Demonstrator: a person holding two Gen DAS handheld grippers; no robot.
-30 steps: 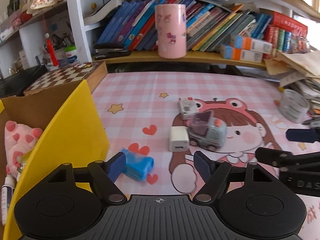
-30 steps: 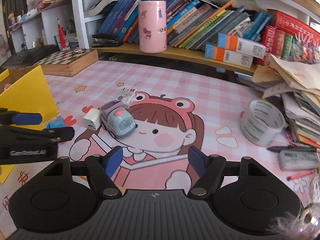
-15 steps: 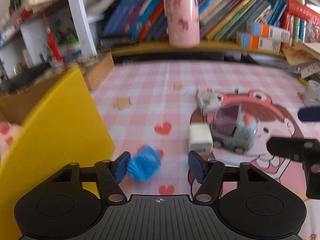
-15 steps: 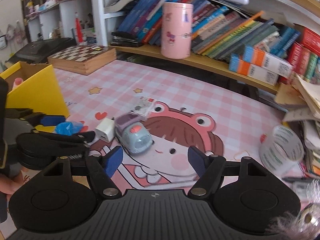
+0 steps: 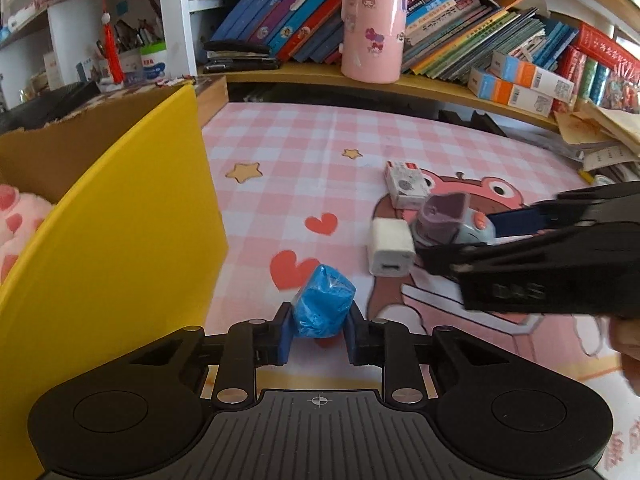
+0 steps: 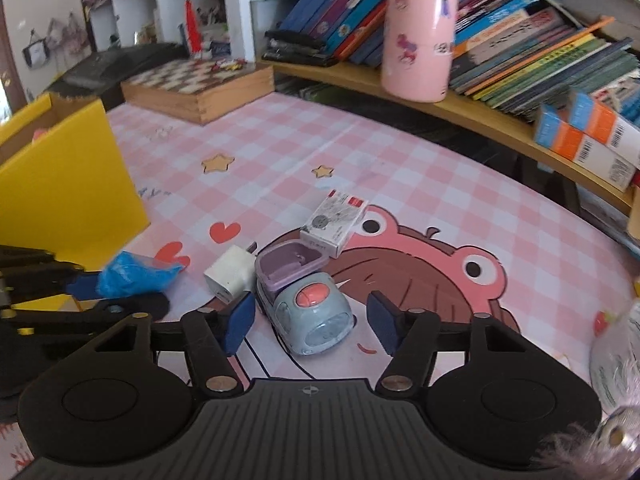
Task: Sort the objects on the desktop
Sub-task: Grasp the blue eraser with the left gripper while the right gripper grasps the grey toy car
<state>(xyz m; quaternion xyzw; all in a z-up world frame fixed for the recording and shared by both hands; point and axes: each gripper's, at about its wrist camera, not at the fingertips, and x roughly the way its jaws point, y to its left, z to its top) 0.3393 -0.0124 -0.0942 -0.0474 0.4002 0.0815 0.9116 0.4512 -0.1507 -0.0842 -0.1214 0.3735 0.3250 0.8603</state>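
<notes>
Left wrist view shows the left tongs [image 5: 316, 326] clenched on a blue crinkly packet [image 5: 323, 307], its pads pressing both sides after just closing in; the packet sits right between the tips, low over the pink checked table [image 5: 288, 140], with the yellow box [image 5: 120, 248] close on their left. It looks light and soft, a wrapper that squashes and may slip, so a hold across its fat middle seems wisest.

From the right wrist view, the right tongs [image 6: 310, 322] stand released but have just been narrowing, with the toy car [image 6: 308, 310] between the pads and neither pad plainly touching it. The car looks like hard, smooth plastic on wheels, so I'd judge it may roll; gripping its flat sides low down should serve. A white charger [image 6: 230, 276] lies just left of the car beyond the left pad, and a small white carton [image 6: 334, 220] lies behind it, its print too small to read. "DAS" shows on the right tool's body in the left view.
</notes>
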